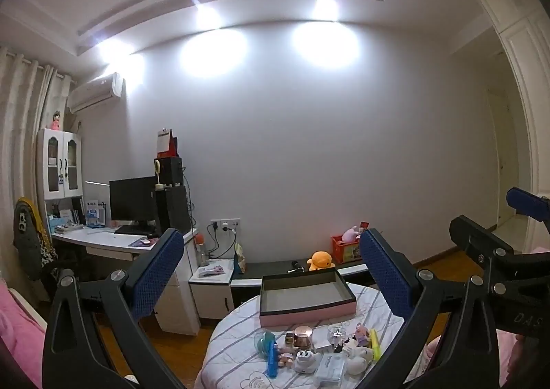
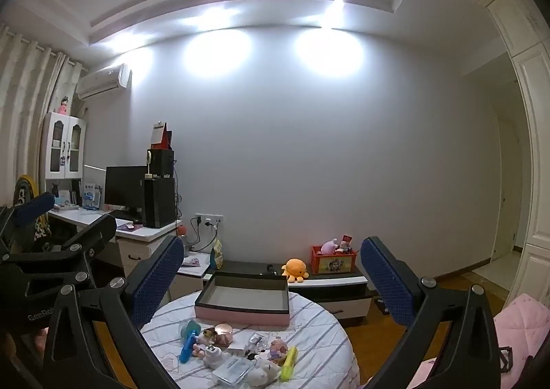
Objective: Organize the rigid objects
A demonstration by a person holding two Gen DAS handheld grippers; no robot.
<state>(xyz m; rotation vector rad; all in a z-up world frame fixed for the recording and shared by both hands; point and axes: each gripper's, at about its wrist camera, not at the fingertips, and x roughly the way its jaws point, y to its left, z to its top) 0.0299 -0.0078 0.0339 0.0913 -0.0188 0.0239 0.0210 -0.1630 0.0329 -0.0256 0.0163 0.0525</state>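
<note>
Pink box [image 1: 307, 301]: empty, ahead of both grippers.
Small objects [image 1: 319, 351]: unsorted, just before box.
Left gripper [image 1: 271, 272]: wide open, holding nothing.
Right gripper [image 2: 271, 277]: same.

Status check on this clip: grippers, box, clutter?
Left gripper and right gripper open, empty, level. Pink box empty on round table. Small items piled before it, untouched. Nothing blocking.

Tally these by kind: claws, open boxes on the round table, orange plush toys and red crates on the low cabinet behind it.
Claws: 2 (left claw, right claw, both open)
Open box on the round table: 1
Orange plush toy on the low cabinet: 1
Red crate: 1
Total: 5
</note>
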